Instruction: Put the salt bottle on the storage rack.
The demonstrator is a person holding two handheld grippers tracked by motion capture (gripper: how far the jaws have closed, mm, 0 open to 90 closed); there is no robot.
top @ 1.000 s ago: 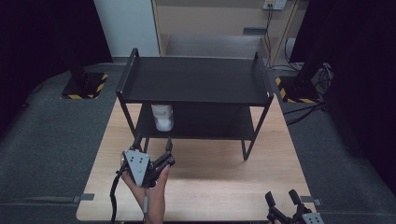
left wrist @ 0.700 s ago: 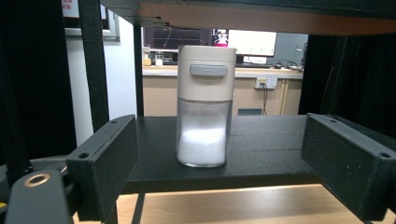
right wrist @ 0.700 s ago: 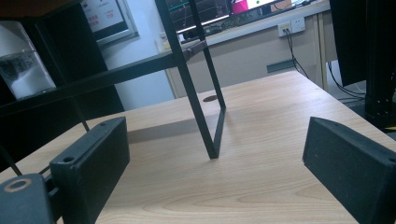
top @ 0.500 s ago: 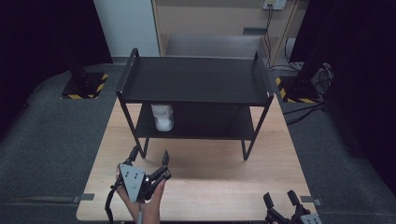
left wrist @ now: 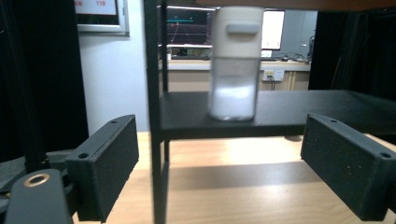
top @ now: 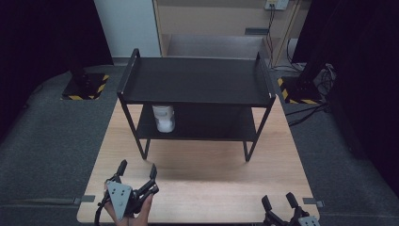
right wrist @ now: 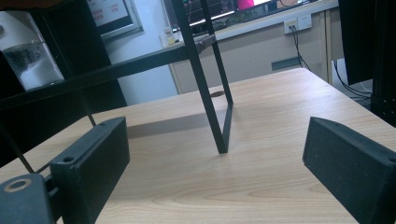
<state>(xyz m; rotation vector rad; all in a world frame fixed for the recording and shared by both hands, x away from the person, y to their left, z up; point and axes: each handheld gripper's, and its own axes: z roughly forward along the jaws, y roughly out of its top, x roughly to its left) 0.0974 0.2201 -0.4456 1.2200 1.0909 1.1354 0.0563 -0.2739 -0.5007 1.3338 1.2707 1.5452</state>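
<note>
1. The wooden table takes up the lower middle of the high view, its pale top bare along the bottom edge of the frame between the two grippers.
2. The black two-tier shelf rack stands on the far half of the table, in the centre of the high view, with a raised rail at each short end. In the left gripper view its lower shelf crosses the middle of the frame and a front leg runs down left of centre.
3. The left gripper sits at the lower left of the high view, held in a hand at the bottom edge, its grey plate on top. Its jaws stand wide apart with nothing between them, pointing up the frame toward the rack.
4. The right gripper is at the lower right corner of the high view, jaws likewise spread wide and empty, low over the table.
5. The white-capped jar stands upright on the rack's lower shelf, near its left end, centre-left in the high view. In the left gripper view it shows at top centre, part full of white powder, well apart from the jaws.
</note>
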